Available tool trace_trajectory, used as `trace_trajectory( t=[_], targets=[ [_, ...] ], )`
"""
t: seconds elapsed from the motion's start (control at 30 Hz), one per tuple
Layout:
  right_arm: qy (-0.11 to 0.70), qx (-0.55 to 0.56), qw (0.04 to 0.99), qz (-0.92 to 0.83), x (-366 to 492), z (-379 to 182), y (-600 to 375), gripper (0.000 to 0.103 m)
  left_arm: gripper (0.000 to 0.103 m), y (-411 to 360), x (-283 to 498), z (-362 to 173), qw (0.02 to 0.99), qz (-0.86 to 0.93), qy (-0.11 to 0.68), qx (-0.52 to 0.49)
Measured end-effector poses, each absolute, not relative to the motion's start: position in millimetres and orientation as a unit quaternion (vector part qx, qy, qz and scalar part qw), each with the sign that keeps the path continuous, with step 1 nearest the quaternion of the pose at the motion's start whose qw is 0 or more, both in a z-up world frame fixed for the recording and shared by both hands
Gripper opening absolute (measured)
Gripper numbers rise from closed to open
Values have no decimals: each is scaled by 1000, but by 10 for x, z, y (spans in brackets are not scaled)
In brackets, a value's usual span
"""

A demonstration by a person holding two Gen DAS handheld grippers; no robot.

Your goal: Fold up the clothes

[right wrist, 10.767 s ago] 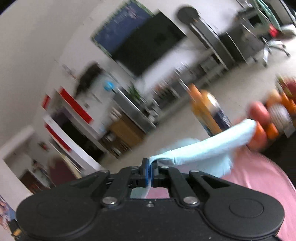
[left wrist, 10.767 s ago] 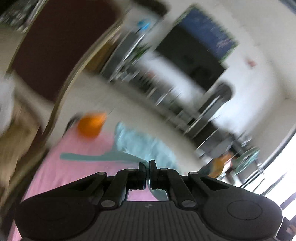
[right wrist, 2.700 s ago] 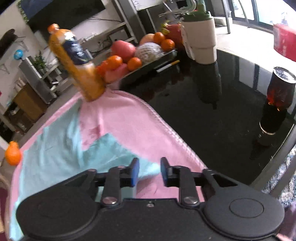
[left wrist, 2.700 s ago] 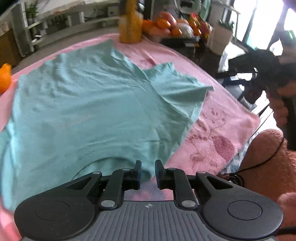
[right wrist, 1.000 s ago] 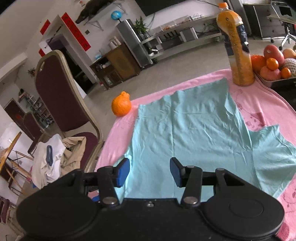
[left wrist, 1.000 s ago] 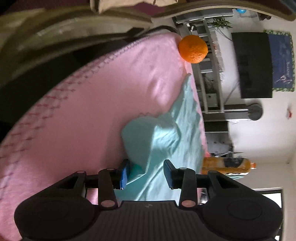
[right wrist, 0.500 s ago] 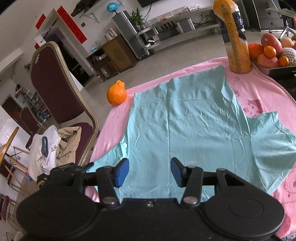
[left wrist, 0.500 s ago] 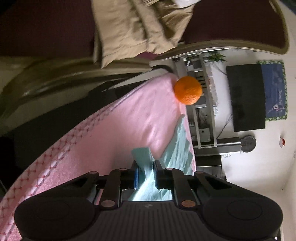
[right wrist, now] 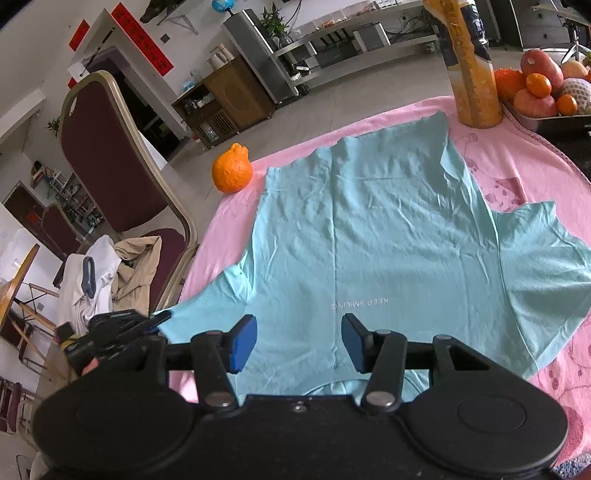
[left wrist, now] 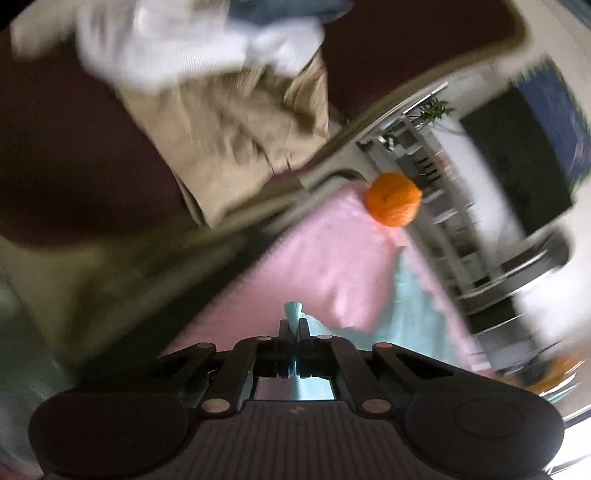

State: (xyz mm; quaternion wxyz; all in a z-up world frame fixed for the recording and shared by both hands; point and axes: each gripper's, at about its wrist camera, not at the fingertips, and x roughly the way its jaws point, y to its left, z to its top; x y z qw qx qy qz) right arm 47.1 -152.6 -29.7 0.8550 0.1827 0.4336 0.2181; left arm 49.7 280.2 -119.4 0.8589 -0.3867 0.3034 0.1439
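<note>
Sleeve tip of the flat turquoise cotton T-shirt, spread on the pink towel beside the orange citrus fruit, sits clenched in the left claw. Best lifted gently inward across the chest; the right claw hovers released above the collar.

You can read one print: small pale letters, "KEEP SMILING", upside down from your right wrist view, on the chest of the teal T-shirt. The red wall banners and the juice bottle label are too small to read.
</note>
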Motion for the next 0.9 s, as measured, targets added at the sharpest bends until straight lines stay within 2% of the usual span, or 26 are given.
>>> trace_trajectory(
  t=[0.13, 0.2, 0.27, 0.33, 0.37, 0.4, 0.5, 0.53, 0.57, 0.6, 0.8, 0.9],
  targets=[
    [446, 182, 848, 220, 481, -382, -1518, 51, 1, 2450, 448, -1197, 893, 191, 334, -234],
    [457, 179, 844, 216, 487, -441, -1523, 51, 4, 2343, 491, -1261, 893, 194, 354, -200],
    [466, 176, 841, 210, 486, -491, -1542, 51, 7, 2408, 512, -1277, 887, 185, 361, -221],
    [467, 175, 843, 204, 459, -506, -1600, 51, 17, 2577, 508, -1286, 876, 168, 360, -274],
    [466, 178, 843, 201, 449, -507, -1637, 51, 30, 2660, 518, -1291, 869, 158, 358, -302],
    [465, 183, 843, 199, 443, -511, -1681, 51, 33, 2737, 505, -1296, 862, 147, 357, -327],
    [464, 202, 841, 191, 438, -540, -1815, 52, 30, 2870, 507, -1284, 853, 142, 358, -352],
    [465, 206, 840, 189, 439, -551, -1831, 52, 22, 2900, 514, -1277, 852, 144, 359, -354],
    [465, 209, 839, 188, 440, -562, -1847, 52, 4, 2930, 521, -1269, 850, 146, 360, -355],
    [466, 213, 838, 187, 442, -573, -1863, 52, 0, 2949, 525, -1255, 850, 148, 361, -353],
    [468, 215, 837, 187, 463, -609, -1870, 52, 1, 2555, 568, -1003, 894, 211, 363, -153],
    [468, 213, 838, 182, 460, -618, -1895, 52, 7, 2506, 511, -915, 894, 219, 369, -126]
  ],
)
